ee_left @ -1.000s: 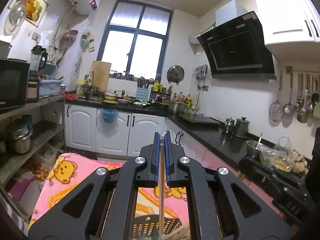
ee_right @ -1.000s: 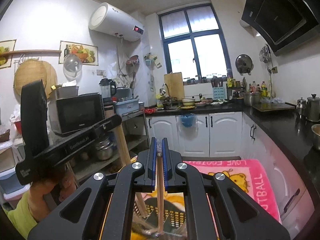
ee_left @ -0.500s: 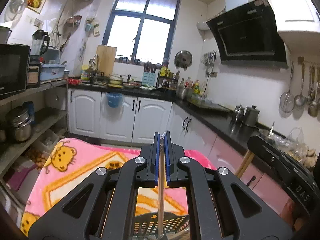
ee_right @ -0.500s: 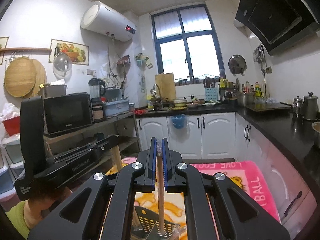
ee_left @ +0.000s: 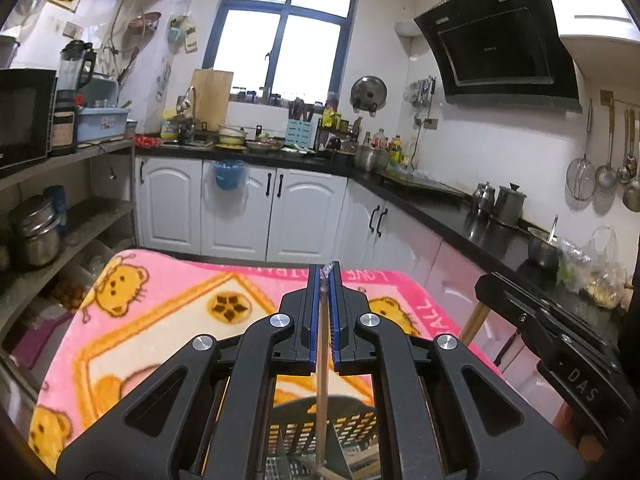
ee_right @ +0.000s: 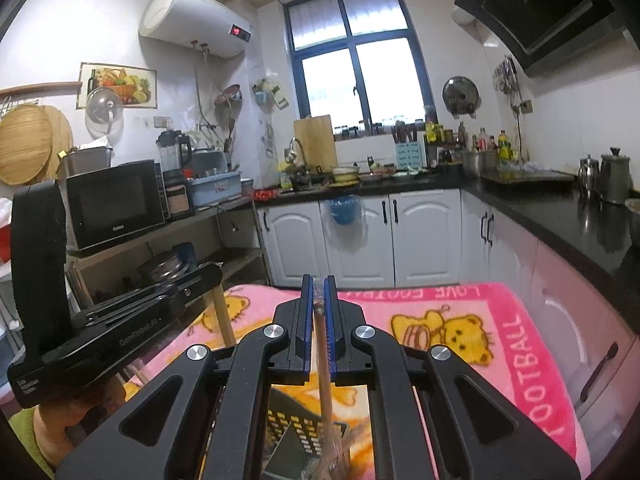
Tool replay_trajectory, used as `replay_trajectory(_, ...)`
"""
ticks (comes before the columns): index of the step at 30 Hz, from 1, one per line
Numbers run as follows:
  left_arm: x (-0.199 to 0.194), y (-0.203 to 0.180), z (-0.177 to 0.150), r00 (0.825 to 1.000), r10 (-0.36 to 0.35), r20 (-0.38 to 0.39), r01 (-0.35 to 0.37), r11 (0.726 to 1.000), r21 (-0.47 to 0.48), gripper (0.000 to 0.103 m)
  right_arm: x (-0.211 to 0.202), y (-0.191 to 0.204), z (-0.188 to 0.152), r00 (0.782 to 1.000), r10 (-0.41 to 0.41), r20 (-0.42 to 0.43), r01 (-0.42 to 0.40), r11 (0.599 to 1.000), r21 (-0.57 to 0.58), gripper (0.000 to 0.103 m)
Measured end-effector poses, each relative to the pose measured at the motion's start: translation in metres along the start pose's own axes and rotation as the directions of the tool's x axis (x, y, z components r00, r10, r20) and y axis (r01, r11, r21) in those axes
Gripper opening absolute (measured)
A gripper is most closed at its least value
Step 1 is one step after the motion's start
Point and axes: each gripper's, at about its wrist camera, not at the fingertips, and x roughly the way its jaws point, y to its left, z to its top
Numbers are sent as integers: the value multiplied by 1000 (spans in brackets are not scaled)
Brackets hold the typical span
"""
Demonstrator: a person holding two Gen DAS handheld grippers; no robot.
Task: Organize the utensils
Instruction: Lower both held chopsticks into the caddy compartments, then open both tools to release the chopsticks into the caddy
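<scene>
Closest in, the left gripper has its blue-lined fingers pinching a thin wooden stick wrapped in clear plastic at the top. The stick hangs down between the jaws, its lower end reaching into a dark slotted basket right below. The right gripper does the same — its jaws are pressed onto a second, thicker wooden handle, also plastic-tipped, which drops toward the same basket; what its lower end touches I cannot tell. The two grippers sit side by side, each one visible at the edge of the other's view, each carrying its light wooden piece downward.

Under the basket lies a pink blanket with yellow bears. Beyond it stand white cabinets under a black counter. To the left — a shelf with a microwave. At the far wall a window stands over the sink area, and a range hood hangs at the right.
</scene>
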Motion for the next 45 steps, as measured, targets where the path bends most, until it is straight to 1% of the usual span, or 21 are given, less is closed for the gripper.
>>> replay_trajectory(7, -4, -3, -14, 999, -20, -31, 21, 1000, 20, 2, -11, -5, -12, 999, -6, -33, 6, 1000, 24, 7)
replay_trajectory(12, -10, -5, -21, 999, -9, -41, 10, 999, 36, 2, -18, -7, -16, 999, -13, -46, 14, 999, 34, 12)
replay_trajectory(15, -12, -4, -24, 999, -14, -53, 15, 1000, 26, 2, -24, -9, -19, 999, -11, -50, 12, 999, 35, 13)
replay_trajectory(19, -23, -2, -26, 999, -10, -46, 11, 1000, 21, 4, -31, -9, -21, 998, -4, -59, 7, 999, 44, 17)
replay_trajectory(21, -29, 0, -27, 999, -13, -43, 14, 1000, 14, 7, -34, -8, -23, 998, 0, -70, 3, 999, 40, 21)
replay_trajectory(23, -34, 0, -29, 999, -18, -45, 19, 1000, 11, 14, -38, -7, -24, 997, 0, -75, 3, 999, 35, 23)
replay_trajectory(27, -47, -3, -32, 999, -20, -44, 21, 1000, 17, 17, -43, -6, -27, 994, -6, -112, 10, 999, 35, 27)
replay_trajectory(29, -55, -6, -35, 999, -17, -36, 19, 999, 33, 22, -47, -4, -29, 992, -4, -124, 8, 999, 34, 30)
replay_trajectory(30, -57, -7, -35, 999, -19, -35, 20, 999, 35, 23, -49, -3, -31, 991, -4, -131, 9, 999, 31, 30)
replay_trajectory(33, -65, -10, -39, 998, -36, -41, 37, 999, 31, 25, -54, 0, -36, 989, -2, -146, 6, 1000, 23, 32)
replay_trajectory(35, -69, -12, -42, 998, -48, -45, 49, 998, 31, 31, -58, 2, -38, 989, -2, -148, 5, 1000, 20, 33)
replay_trajectory(39, -78, -18, -50, 996, -68, -52, 71, 996, 46, 37, -67, 3, -45, 988, -1, -155, 3, 1000, 17, 35)
replay_trajectory(41, -81, -19, -54, 995, -76, -57, 79, 996, 47, 43, -72, 2, -49, 987, -3, -159, 6, 1000, 18, 38)
replay_trajectory(45, -87, -22, -66, 994, -84, -70, 88, 995, 55, 48, -82, -2, -59, 986, -3, -167, 9, 999, 32, 41)
